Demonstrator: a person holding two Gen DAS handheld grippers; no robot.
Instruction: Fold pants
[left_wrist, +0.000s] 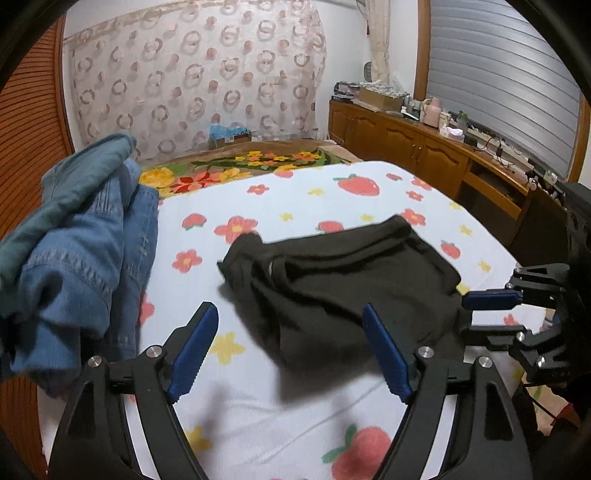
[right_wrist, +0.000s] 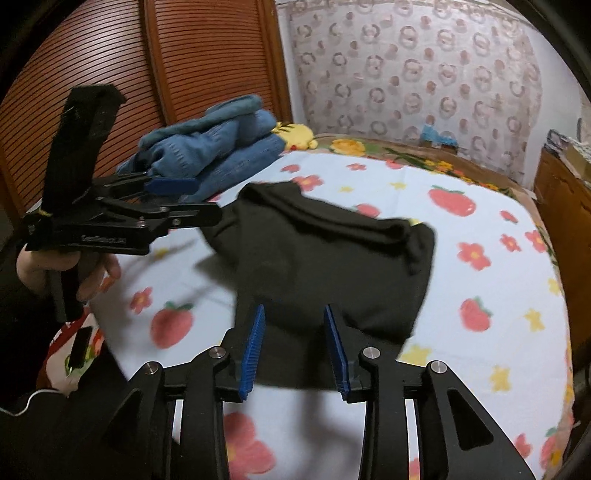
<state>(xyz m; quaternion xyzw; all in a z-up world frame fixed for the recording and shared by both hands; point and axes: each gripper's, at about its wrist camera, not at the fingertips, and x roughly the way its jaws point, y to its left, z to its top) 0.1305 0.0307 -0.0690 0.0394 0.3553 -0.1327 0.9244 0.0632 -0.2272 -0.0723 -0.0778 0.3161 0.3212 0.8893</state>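
Left gripper (left_wrist: 290, 349), black frame w/ blue ribbed pads, stands wide open in the left wrist view, nothing between its fingers. Its pads hover over the near edge of the folded black fabric pants (left_wrist: 343, 280), apart from the cloth. Pants lie in a compact bundle mid-bed on the white bedsheet printed w/ strawberries and flowers (left_wrist: 306, 199). Right gripper (left_wrist: 469, 314) shows at the right edge, side-on, jaws apart by a small gap, tips just at the pants' right edge; contact can't be told. Pile of blue denim jeans and teal clothes (left_wrist: 81, 251) sits at left. Long wooden cabinet w/ clutter on top (left_wrist: 424, 144) runs along the right wall.

Right wrist view: right gripper (right_wrist: 295, 334) is partly open, blue pads (right_wrist: 255, 343) either side of the pants' near edge (right_wrist: 332, 258), cloth below and between but not pinched. Left gripper (right_wrist: 201, 197) is at left, side-on, held by a hand (right_wrist: 74, 273), tips at the pants' left corner, not gripping. Denim pile (right_wrist: 207, 155) lies behind it, in front of brown slatted wooden doors (right_wrist: 147, 74).
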